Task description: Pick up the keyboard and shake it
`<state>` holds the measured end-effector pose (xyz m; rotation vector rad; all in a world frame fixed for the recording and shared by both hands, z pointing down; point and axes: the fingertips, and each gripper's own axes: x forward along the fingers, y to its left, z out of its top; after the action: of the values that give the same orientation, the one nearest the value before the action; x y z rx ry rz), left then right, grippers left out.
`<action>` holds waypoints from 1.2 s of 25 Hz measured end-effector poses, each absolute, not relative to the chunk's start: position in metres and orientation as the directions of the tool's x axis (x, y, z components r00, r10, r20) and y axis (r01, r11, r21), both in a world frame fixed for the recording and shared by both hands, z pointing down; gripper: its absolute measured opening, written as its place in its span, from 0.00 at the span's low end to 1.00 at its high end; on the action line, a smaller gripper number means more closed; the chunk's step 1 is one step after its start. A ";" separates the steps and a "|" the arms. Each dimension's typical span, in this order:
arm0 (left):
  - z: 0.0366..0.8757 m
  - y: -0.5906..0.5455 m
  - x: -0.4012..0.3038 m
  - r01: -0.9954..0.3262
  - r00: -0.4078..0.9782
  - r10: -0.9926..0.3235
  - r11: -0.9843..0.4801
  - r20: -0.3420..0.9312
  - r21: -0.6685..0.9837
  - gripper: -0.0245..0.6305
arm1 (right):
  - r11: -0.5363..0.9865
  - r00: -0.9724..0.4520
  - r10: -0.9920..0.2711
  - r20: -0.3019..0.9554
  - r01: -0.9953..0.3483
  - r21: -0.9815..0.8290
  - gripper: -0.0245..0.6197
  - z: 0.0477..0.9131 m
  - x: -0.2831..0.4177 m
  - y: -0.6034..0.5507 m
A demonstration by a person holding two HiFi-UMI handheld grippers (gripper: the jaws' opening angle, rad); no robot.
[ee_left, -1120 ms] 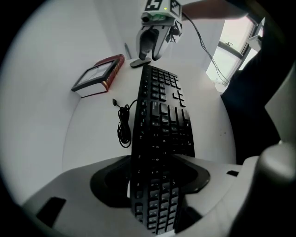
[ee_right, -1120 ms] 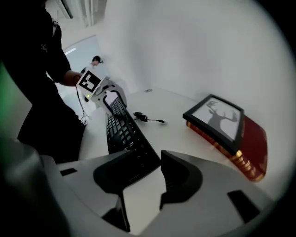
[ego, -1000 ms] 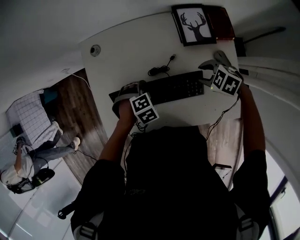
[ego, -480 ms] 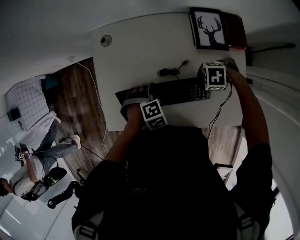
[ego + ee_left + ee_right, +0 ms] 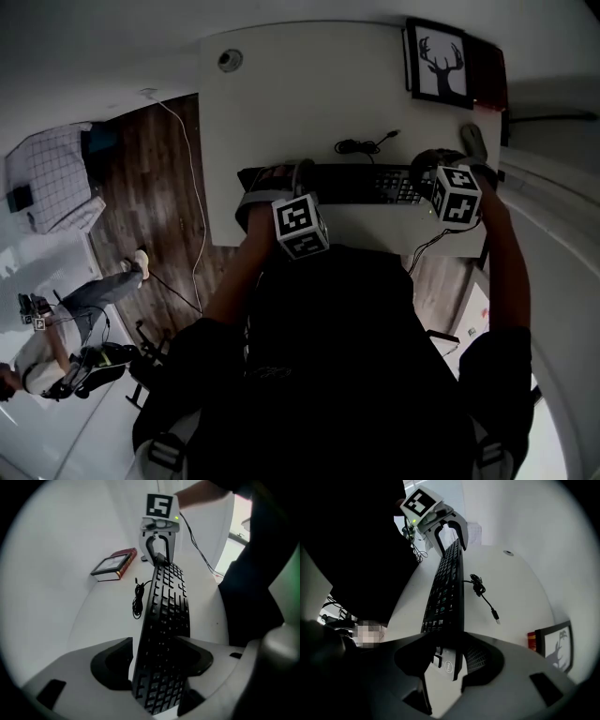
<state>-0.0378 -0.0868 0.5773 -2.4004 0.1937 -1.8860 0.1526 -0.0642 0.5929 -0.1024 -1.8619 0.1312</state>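
The black keyboard (image 5: 356, 183) hangs tipped onto its long edge over the white table (image 5: 281, 103), one gripper at each end. In the left gripper view the keyboard (image 5: 166, 620) runs away from my left gripper (image 5: 157, 667), whose pads press on its near end. My right gripper (image 5: 450, 660) has just been closing its jaws with the keyboard's other end (image 5: 447, 583) between them, and they now grip that corner. Each gripper shows at the far end in the other's view: right gripper (image 5: 159, 550), left gripper (image 5: 450, 534). In the head view the left gripper (image 5: 272, 183) and right gripper (image 5: 427, 169) straddle it.
The keyboard's loose coiled cable (image 5: 361, 145) lies on the table behind it. A framed deer picture (image 5: 439, 64) on a red book (image 5: 487, 75) sits at the far right corner, a grey object (image 5: 473, 141) beside it. A round grommet (image 5: 229, 60) marks the far left. A person (image 5: 56, 328) sits on the floor.
The right gripper has rolled and settled round the keyboard's right end. The keyboard now looks narrower, tipped on edge. The left gripper has kept its hold and risen a little.
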 end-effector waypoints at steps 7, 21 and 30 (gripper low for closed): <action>0.579 -0.100 -0.117 -0.187 0.169 -0.128 -0.978 0.977 -0.096 0.45 | 0.999 -0.258 0.041 0.965 -0.017 -0.048 0.33 0.590 0.154 -0.057; 0.591 -0.094 -0.175 -0.385 0.260 -0.107 -0.923 0.960 0.001 0.59 | 0.990 -0.188 -0.141 0.972 -0.028 0.138 0.33 0.574 0.151 -0.048; 0.607 -0.072 -0.160 -0.298 0.251 -0.073 -0.955 0.965 0.005 0.56 | 0.992 -0.105 -0.126 0.987 -0.036 0.123 0.33 0.583 0.165 -0.036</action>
<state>-0.1595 -0.0723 0.6072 -2.6258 0.3943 -2.0077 0.1650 -0.0359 0.5834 0.1227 -1.6756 -0.0760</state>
